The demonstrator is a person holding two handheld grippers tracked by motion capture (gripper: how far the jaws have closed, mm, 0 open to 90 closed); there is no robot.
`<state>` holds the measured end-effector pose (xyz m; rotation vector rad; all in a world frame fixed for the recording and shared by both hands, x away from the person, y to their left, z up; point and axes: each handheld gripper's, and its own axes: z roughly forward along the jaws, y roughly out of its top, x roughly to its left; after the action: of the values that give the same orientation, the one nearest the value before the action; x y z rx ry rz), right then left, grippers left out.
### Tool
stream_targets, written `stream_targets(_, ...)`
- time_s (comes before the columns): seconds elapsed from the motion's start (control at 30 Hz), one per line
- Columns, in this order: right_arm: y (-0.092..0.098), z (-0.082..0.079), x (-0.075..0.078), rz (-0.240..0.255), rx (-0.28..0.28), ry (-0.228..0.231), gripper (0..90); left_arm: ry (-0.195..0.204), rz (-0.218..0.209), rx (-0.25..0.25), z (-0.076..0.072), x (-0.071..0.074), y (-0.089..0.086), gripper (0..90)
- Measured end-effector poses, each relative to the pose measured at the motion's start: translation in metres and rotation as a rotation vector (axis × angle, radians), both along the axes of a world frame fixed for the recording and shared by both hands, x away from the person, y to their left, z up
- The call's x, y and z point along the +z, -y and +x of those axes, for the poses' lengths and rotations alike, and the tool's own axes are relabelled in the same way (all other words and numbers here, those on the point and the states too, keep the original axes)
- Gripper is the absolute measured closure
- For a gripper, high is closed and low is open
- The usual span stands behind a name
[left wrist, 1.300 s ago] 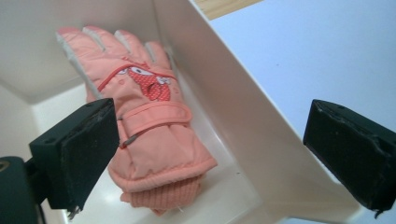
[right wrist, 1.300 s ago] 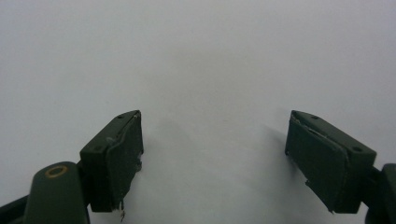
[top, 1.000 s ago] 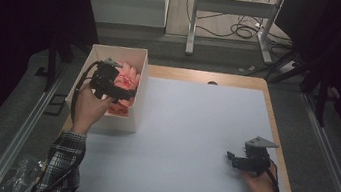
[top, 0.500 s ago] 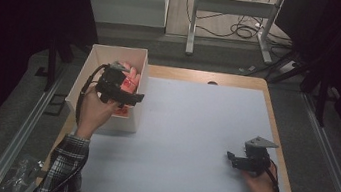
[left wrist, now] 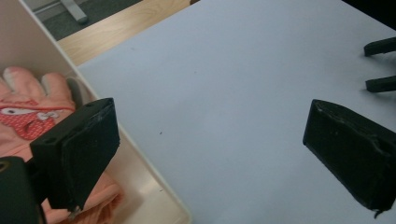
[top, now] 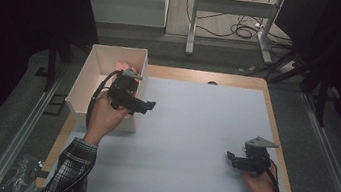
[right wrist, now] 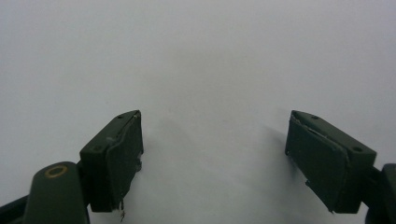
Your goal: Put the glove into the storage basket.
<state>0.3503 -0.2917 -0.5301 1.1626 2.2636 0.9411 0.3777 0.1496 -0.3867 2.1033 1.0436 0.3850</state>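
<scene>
Presently, surface (top: 194, 129): white sheet. Box (top: 92, 67): white, open-topped, at its far left corner. Glove (left wrist: 28, 116): pink, printed, lying inside the box; likely soft, light, limp; best pinched at a bunched fold. Left gripper (left wrist: 210, 149): over the box's edge, fingers wide apart, empty. Right gripper (right wrist: 212, 158): near right edge, fingers wide apart, empty.
</scene>
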Motion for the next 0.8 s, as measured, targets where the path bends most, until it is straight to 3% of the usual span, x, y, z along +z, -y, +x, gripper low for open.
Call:
stream_targets(0.57,0.0,0.0,0.0,-0.001,0.0,-0.001,19.4,0.003,-0.019,-0.105,-0.006,-0.014,0.042,3.6)
stream_targets(0.8,0.0,0.0,0.0,-0.001,0.0,-0.002,19.4,-0.008,-0.049,-0.155,-0.009,-0.024,0.057,3.4)
